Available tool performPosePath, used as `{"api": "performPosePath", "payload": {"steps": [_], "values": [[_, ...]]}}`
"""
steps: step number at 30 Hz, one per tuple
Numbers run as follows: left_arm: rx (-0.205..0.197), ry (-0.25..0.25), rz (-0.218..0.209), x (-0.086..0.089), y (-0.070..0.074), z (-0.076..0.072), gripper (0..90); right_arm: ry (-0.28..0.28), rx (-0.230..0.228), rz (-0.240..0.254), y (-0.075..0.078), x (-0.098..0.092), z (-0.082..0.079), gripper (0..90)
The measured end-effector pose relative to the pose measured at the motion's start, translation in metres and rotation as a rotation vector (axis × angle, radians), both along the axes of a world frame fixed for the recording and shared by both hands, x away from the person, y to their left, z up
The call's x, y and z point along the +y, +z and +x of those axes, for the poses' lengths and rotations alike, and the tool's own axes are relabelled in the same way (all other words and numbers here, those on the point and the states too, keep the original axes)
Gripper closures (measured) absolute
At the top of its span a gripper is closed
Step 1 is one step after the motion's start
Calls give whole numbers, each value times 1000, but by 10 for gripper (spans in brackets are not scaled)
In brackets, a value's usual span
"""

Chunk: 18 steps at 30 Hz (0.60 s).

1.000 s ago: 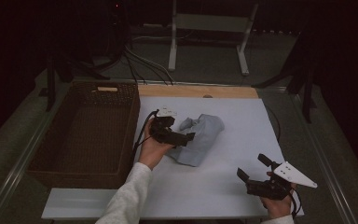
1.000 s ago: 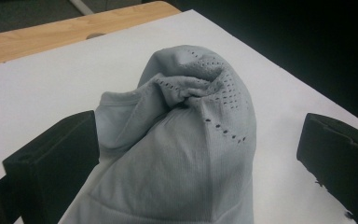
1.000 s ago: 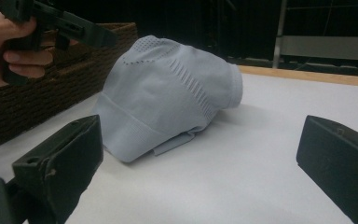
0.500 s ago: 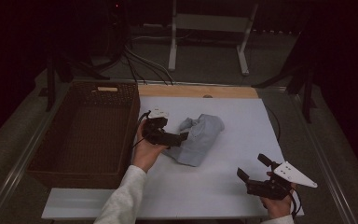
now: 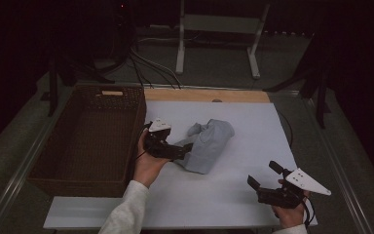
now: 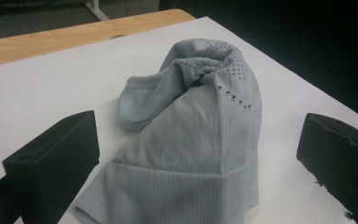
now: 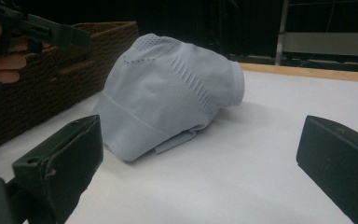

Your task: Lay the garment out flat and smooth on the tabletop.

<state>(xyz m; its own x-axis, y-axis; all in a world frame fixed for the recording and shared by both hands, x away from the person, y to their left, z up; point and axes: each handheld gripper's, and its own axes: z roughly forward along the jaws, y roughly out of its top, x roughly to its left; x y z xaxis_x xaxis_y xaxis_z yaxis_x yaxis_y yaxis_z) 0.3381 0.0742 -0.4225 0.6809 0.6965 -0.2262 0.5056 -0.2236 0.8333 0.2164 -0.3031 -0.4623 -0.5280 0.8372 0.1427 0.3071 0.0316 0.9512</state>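
Observation:
A pale grey knitted garment (image 5: 208, 142) lies crumpled in the middle of the white table (image 5: 258, 122). My left gripper (image 5: 184, 150) is at the garment's left edge and points right at it. In the left gripper view the left gripper (image 6: 198, 144) is open, its jaws set wide on either side of the garment's (image 6: 200, 140) near hem, not closed on it. My right gripper (image 5: 264, 174) is held at the front right of the table, apart from the garment. In the right gripper view it (image 7: 200, 158) is open with bare table between its jaws, and the garment (image 7: 168, 88) lies farther off.
A large brown wicker basket (image 5: 92, 141) stands along the table's left side, right beside the left hand. A wooden strip (image 5: 204, 95) runs along the table's far edge. Beyond it a white stand (image 5: 219, 29) and cables sit on the dark floor.
My left gripper has drawn back a little, leftward and toward the person, from over the garment to its left edge. The right gripper has stayed still.

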Motion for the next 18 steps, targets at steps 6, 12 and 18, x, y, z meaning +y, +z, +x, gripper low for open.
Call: {"api": "performPosePath", "payload": {"steps": [6,12,18], "values": [[-16,-15,13,3,1,-7,0,0,3,1,0,-1,0,6],[-26,-27,23,3,-1,-13,0,4,6,1,0,0,0,6],[-30,-30,22,6,0,-16,0,7,9,3,0,0,0,6]]}}
